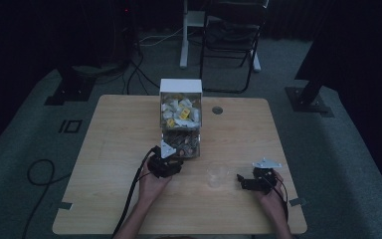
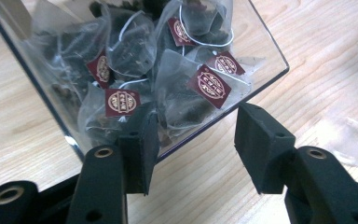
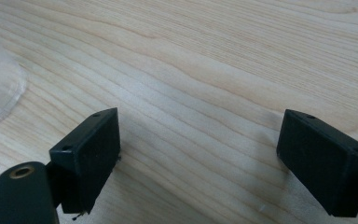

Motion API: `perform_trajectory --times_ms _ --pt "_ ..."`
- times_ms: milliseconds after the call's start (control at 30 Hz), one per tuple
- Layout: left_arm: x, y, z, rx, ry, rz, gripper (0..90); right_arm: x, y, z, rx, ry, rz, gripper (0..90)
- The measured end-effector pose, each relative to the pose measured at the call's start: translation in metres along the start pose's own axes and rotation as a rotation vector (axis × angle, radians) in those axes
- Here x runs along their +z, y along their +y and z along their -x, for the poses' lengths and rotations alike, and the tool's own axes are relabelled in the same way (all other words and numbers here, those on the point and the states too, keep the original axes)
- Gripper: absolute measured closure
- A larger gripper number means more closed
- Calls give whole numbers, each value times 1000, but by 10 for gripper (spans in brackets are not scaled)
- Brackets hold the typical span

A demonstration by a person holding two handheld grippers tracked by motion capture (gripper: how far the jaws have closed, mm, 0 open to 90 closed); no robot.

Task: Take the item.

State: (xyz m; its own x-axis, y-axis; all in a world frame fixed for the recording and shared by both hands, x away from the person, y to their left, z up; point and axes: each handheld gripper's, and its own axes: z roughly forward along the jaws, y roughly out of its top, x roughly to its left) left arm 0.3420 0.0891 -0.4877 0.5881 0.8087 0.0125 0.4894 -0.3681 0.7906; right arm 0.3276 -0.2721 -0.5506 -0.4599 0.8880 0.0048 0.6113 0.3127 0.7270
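L gripper (image 2: 193, 140), jaws apart, at clear bin (image 2: 270, 53) w/ tea bags (image 2: 186, 98), prob. to pick one; R gripper (image 3: 198, 158) idle, jaws wide, over bench (image 3: 223, 56).

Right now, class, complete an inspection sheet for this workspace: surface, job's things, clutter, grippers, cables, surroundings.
Surface: pale wooden table, with a round port.
Job's things: two-tier clear dispenser; tea bags in its lower bin; clear cup on the table.
Clutter: nothing seen.
Grippers: left gripper open at the bin's front; right gripper open over bare wood.
Cables: black cable trails from the left gripper; more on the floor.
Surroundings: dark room, folding chair, stands.
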Motion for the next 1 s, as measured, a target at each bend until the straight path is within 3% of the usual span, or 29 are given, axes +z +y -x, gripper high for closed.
perform_trajectory --times_ms 233,433,500,667,1000 --pt "-7 5 -7 -22 -6 28 630 0 0 0 0 0 0 130" --pt "-3 13 -8 -7 -1 13 692 0 0 0 0 0 0 130" --pt "-2 14 -8 -8 -1 16 793 0 0 0 0 0 0 130" --pt "-3 15 -9 -9 -1 14 891 0 0 0 1 0 0 130" --pt "-4 15 -10 -19 -23 19 900 0 0 0 1 0 0 131"
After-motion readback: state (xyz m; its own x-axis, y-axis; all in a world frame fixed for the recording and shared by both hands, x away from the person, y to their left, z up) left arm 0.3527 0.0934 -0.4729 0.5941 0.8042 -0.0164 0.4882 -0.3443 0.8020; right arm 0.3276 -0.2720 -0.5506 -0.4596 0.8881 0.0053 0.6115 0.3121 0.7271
